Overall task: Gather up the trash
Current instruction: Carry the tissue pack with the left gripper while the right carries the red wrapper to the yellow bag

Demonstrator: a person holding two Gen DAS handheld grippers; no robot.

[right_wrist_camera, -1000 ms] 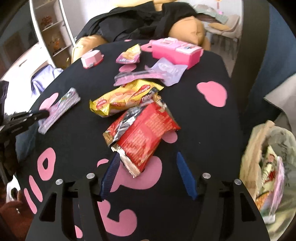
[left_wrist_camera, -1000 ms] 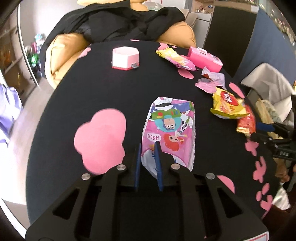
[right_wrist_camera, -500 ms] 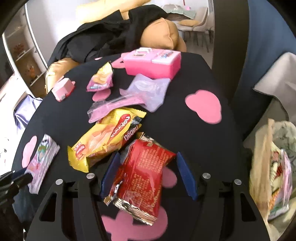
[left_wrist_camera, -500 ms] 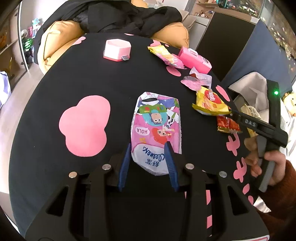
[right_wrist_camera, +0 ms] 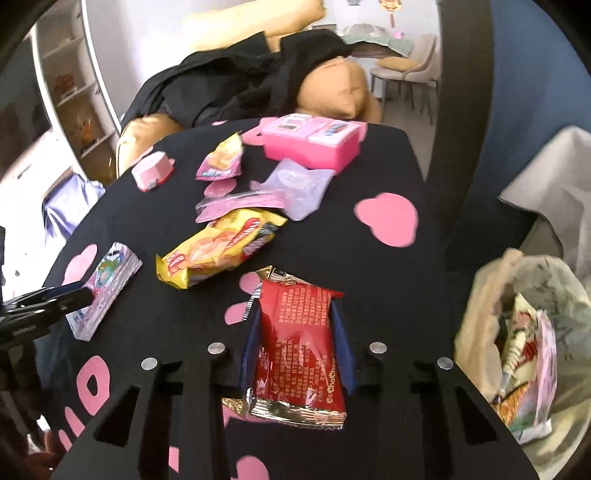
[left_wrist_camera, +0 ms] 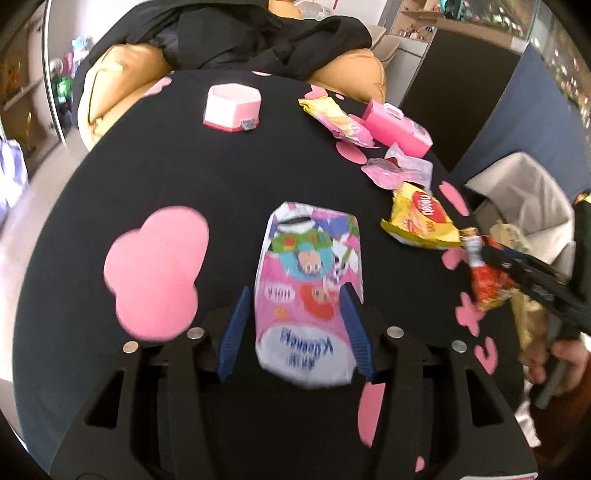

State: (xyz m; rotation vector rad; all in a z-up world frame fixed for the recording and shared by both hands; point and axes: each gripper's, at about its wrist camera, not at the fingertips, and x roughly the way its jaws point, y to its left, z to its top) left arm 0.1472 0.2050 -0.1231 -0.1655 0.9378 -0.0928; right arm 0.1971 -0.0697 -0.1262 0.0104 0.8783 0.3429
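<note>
2 tools straddle 2 packets.

Bright daylight washes the pale wall at twelve o'clock. Below it an orange sofa carries a heap of black clothing. At nine o'clock white open shelves stand over a light floor. At one o'clock dining chairs wait; a dark blue panel fills two o'clock.
</note>
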